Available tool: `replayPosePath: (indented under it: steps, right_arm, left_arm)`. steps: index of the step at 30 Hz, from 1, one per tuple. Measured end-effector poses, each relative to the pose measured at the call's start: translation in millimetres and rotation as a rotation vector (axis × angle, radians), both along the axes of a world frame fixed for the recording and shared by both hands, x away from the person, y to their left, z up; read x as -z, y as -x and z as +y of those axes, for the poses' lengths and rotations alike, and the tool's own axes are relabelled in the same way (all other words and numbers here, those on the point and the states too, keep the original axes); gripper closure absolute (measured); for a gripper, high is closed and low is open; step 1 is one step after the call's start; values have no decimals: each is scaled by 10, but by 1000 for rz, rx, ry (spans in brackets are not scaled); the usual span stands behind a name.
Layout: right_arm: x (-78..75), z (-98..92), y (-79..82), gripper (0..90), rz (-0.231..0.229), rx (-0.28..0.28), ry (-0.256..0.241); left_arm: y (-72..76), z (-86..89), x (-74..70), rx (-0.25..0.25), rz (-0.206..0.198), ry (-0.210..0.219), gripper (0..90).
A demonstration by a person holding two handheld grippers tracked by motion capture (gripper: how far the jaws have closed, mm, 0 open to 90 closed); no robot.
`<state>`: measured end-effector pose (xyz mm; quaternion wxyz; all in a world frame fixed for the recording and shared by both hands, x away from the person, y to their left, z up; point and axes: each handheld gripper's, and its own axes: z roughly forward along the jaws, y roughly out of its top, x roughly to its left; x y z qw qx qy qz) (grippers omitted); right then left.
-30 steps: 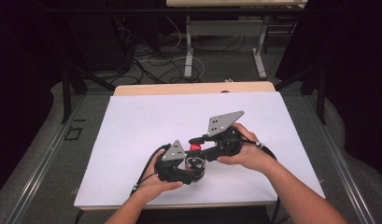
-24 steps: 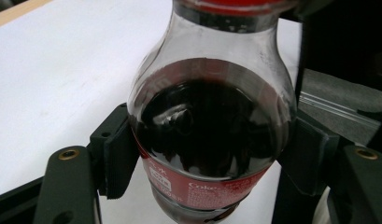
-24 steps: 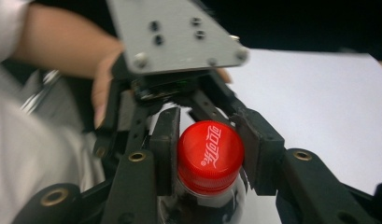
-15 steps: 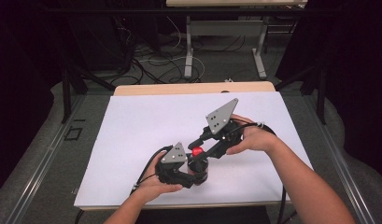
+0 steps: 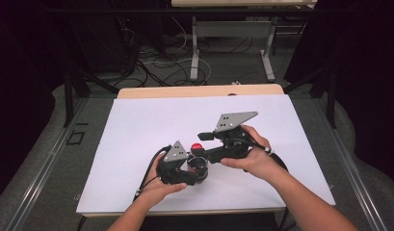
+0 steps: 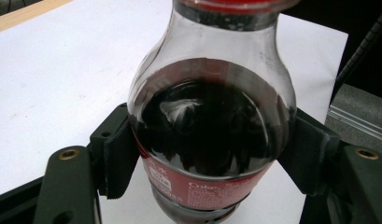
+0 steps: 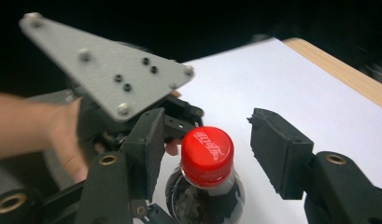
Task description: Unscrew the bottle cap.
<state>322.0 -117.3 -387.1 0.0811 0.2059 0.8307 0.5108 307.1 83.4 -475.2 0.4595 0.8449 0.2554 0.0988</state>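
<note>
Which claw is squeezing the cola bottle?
The left claw: its pads press both sides of the bottle. The right claw is open around the red cap, not touching it.

The left tool (image 6: 205, 154) clamps a dark-filled cola bottle (image 6: 209, 135) over white paper (image 6: 53, 79).

A white sheet (image 5: 137, 144) is covering the wooden table (image 5: 185, 91), while cables (image 5: 156, 62) are lying on the dark floor (image 5: 50, 159) beyond its far edge.

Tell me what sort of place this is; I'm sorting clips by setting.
Probably a lab or recording workshop, not a home: a table under a plain white sheet, black curtains around it, and loose cables on the floor beyond.
</note>
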Motion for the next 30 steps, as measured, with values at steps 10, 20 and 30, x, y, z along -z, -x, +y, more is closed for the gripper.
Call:
replayPosePath:
  steps: [10,20,30]
  right_arm:
    - [69,120,73,542,16,150,47]
    - [85,140,69,610,12,111,61]
    - [10,5,-278,614,-9,-328,108]
  left_arm:
    - [-1,-19,14,-2,-1,-16,298]
    - [-3,-1,4,3,2,-15,298]
    - [21,-14,-2,65,-9,-3,299]
